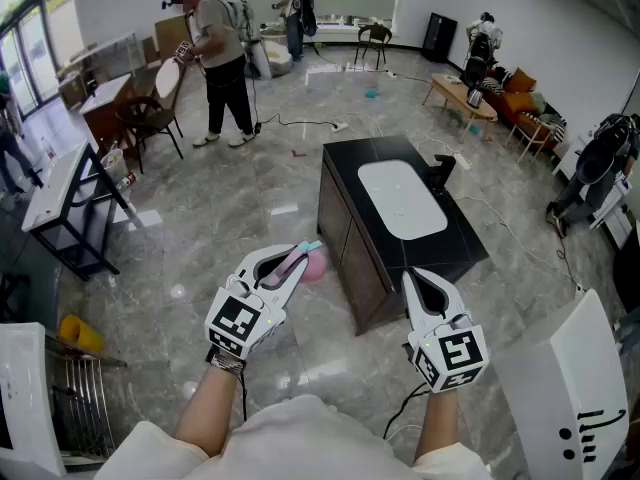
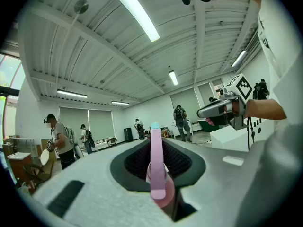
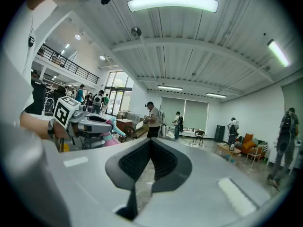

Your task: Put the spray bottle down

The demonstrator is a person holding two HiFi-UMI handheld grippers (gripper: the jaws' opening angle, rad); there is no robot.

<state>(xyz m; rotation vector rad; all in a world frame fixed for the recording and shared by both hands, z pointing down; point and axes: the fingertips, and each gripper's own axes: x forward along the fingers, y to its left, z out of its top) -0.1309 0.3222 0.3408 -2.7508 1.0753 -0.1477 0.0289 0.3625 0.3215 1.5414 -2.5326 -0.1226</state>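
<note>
We hold the pink plastic spray bottle (image 2: 156, 171) clamped between our left gripper's (image 1: 297, 258) part-closed fingers, its teal tip poking past the fingertips. Our right gripper (image 3: 151, 143) has its fingertips together and holds nothing.

Our left claw (image 2: 155, 143) clamps the pink spray bottle (image 2: 156, 178), its teal tip rising between the jaws. To our right a hand holds the right claw (image 2: 202, 112). People (image 2: 59, 138) stand beyond, under strip lights (image 2: 132, 11).
</note>
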